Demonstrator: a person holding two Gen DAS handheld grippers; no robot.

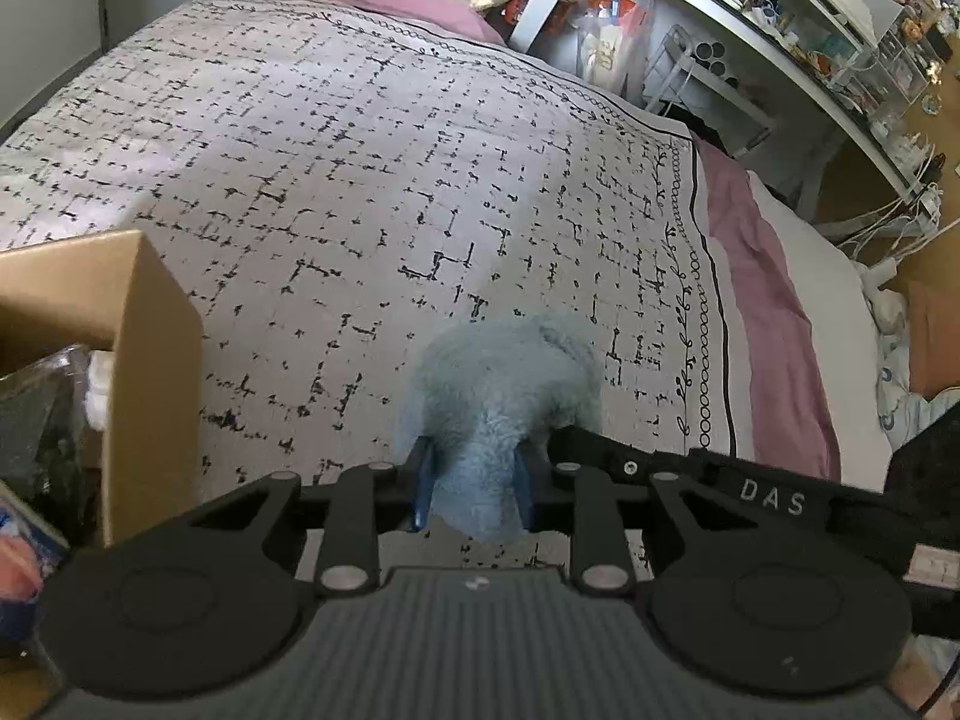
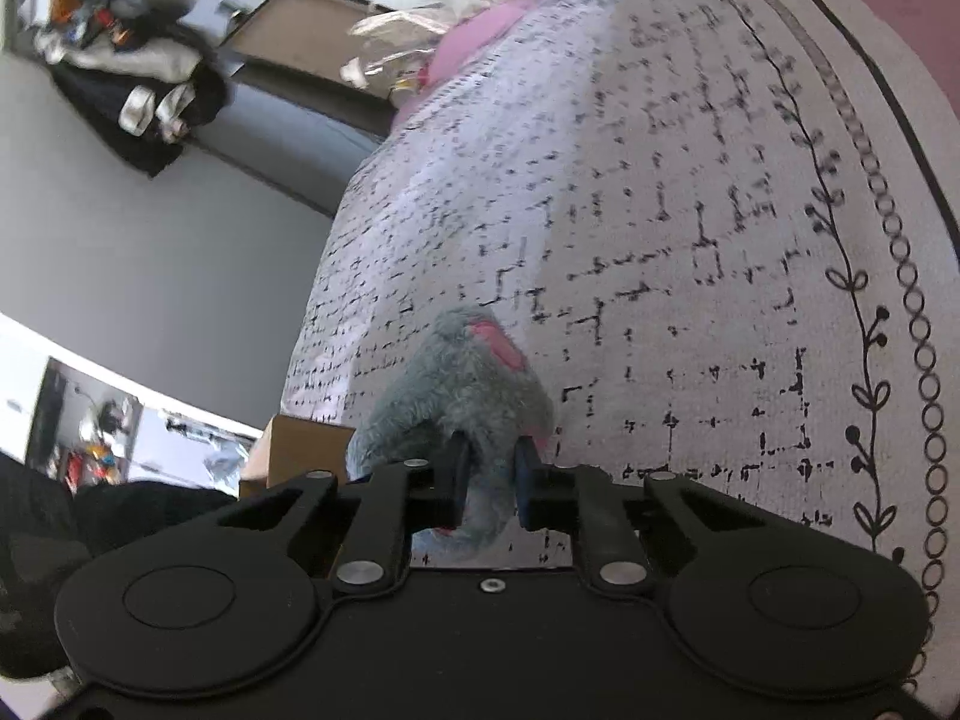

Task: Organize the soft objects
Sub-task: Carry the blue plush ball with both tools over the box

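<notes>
A grey-blue plush toy is held above the patterned bed cover. My left gripper is shut on one fuzzy end of it. In the right wrist view the same kind of plush shows a pink patch, and my right gripper is shut on it. Part of the right gripper's black body shows beside the plush in the left wrist view. An open cardboard box with items inside stands at the left, close to my left gripper.
The bed has a pink sheet along its right edge. White shelves full of small items stand beyond the bed. In the right wrist view a grey wall and the cardboard box's corner lie to the left.
</notes>
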